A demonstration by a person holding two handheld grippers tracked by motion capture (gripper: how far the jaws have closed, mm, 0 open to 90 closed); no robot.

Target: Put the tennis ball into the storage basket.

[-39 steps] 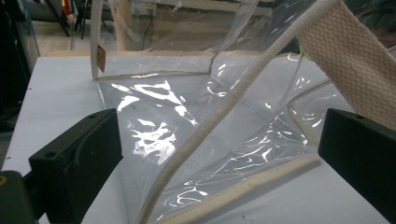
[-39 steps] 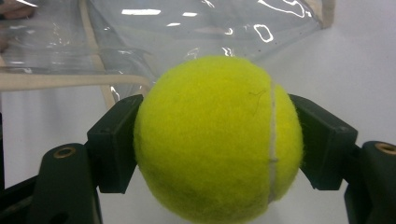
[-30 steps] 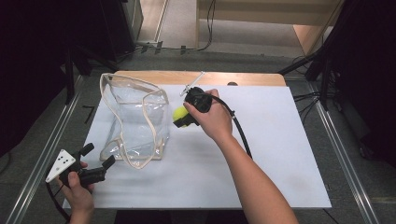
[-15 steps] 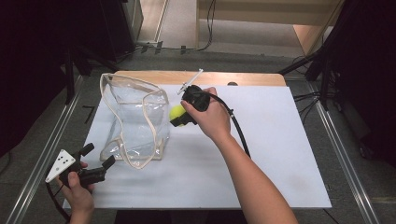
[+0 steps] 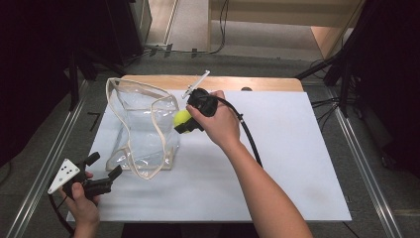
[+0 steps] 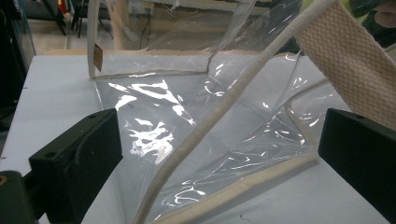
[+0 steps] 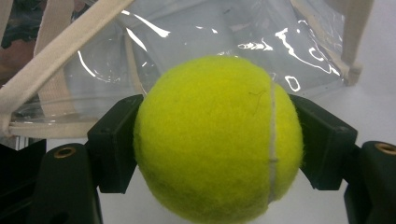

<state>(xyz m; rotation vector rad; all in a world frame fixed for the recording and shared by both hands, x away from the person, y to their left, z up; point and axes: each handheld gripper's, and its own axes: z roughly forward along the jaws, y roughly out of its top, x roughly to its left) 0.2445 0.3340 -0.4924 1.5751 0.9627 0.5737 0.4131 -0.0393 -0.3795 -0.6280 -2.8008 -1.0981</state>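
— What do you hold now, and where is it?

— My right gripper [image 7: 217, 140] is clamped on the tennis ball [image 7: 217, 137]. One jaw presses on each side of it, about at its widest line. In the high view the ball [image 5: 182, 119] is above the white table sheet [image 5: 297, 148], just beside the upper edge of the clear bag [image 5: 141, 134], not yet inside it.

— How will the ball behave in your jaws?

— I judge it is light and a little springy. The felt is rough, so it should not slip easily. But it is round, so if the jaws sit off the middle line it can pop out. I think it is best to keep them on the widest line, as they are.

— And the bag?

— It is thin transparent plastic with a woven beige trim [image 6: 210, 126] and a strap [image 6: 350, 65]. It looks soft and floppy; the mouth leans and may fold shut when the ball pushes on it. The plastic is probably slippery, so the trim or the strap is the better place to take it.

— Is your left gripper helping?

— Not yet. My left gripper [image 5: 101, 171] is released, its jaws standing wide apart near the bag's low corner, touching nothing.
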